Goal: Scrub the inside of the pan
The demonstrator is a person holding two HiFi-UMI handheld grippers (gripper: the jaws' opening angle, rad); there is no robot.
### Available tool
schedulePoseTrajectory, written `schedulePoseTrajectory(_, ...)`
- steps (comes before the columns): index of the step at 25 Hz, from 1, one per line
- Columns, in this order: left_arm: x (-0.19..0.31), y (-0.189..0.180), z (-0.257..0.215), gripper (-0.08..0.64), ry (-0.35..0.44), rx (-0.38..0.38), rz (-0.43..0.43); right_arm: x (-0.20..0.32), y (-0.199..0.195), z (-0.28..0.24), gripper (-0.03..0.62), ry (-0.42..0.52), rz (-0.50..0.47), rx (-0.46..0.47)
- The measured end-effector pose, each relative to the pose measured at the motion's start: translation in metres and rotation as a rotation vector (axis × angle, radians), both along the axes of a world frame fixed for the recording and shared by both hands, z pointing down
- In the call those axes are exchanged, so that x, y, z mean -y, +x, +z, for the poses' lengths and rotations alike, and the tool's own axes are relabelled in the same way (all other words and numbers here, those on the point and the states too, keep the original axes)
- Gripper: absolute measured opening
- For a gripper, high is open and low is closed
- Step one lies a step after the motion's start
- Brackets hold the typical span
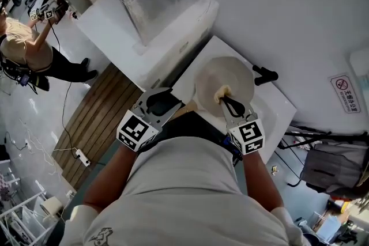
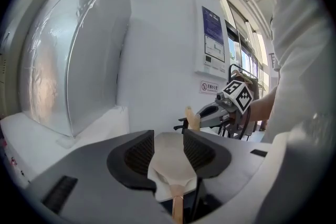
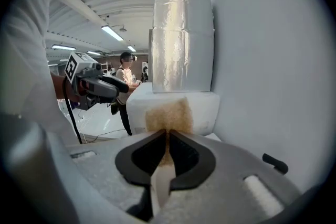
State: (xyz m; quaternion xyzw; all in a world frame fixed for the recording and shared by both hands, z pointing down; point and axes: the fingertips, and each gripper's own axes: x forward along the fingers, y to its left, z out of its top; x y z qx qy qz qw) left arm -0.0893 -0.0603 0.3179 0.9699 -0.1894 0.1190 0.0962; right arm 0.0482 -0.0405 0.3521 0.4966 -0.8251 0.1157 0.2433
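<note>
one pan (image 1: 230,75); one scrubber (image 3: 168,113); left gripper (image 2: 169,136) and right gripper (image 3: 168,136): two.

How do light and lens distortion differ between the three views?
Head view: even light, sharp, the cream pan reads clearly on the white table. Left gripper view: fisheye bending, black corners, overexposed windows. Right gripper view: same black corners; the sponge near the lens looks soft.

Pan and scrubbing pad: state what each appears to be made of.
The cream round pan: probably coated metal or ceramic, going by its smooth, matte, evenly coloured surface. Its brown handle: looks like wood, from the warm brown tone. The tan scrubbing pad: coarse sponge or fibre, judging by its grainy, porous face; the exact material is unclear.
</note>
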Motion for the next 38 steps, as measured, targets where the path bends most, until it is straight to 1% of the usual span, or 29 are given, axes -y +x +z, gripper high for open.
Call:
schedulePoseTrajectory(4,0.0,-0.006,-0.008,0.172,0.003,-0.023,0.003,-0.002,-0.004,-0.009,0.023,0.018,0.019,0.022)
schedulePoseTrajectory(9,0.003,-0.009,-0.02,0.161,0.016,-0.058,0.005,-0.004,-0.003,-0.02,0.025,0.034,0.036,0.026)
schedulePoseTrajectory(14,-0.003,-0.009,-0.035,0.096,0.037,-0.095,-0.002,-0.017,0.0,-0.035,0.024,0.056,0.035,0.017)
schedulePoseTrajectory(19,-0.018,-0.001,-0.044,0.012,0.04,-0.115,-0.02,-0.036,0.008,-0.051,0.025,0.09,-0.008,0.025)
schedulePoseTrajectory(20,-0.022,0.003,-0.048,-0.002,0.05,-0.115,-0.024,-0.04,0.012,-0.054,0.025,0.099,-0.014,0.027)
schedulePoseTrajectory(24,-0.041,0.019,-0.058,-0.002,0.091,-0.109,-0.054,-0.06,0.036,-0.069,0.023,0.126,-0.025,0.024)
schedulePoseTrajectory(27,-0.063,0.037,-0.064,-0.002,0.07,-0.112,-0.075,-0.08,0.055,-0.08,0.025,0.138,-0.046,0.044)
schedulePoseTrajectory(32,-0.11,0.08,-0.067,-0.002,0.043,-0.109,-0.116,-0.125,0.097,-0.086,0.025,0.143,-0.086,0.063)
schedulePoseTrajectory(35,-0.138,0.102,-0.066,-0.002,0.059,-0.1,-0.154,-0.153,0.128,-0.081,0.023,0.13,-0.086,0.07)
schedulePoseTrajectory(38,-0.17,0.125,-0.072,-0.002,0.087,-0.099,-0.173,-0.182,0.152,-0.075,0.023,0.131,-0.103,0.069)
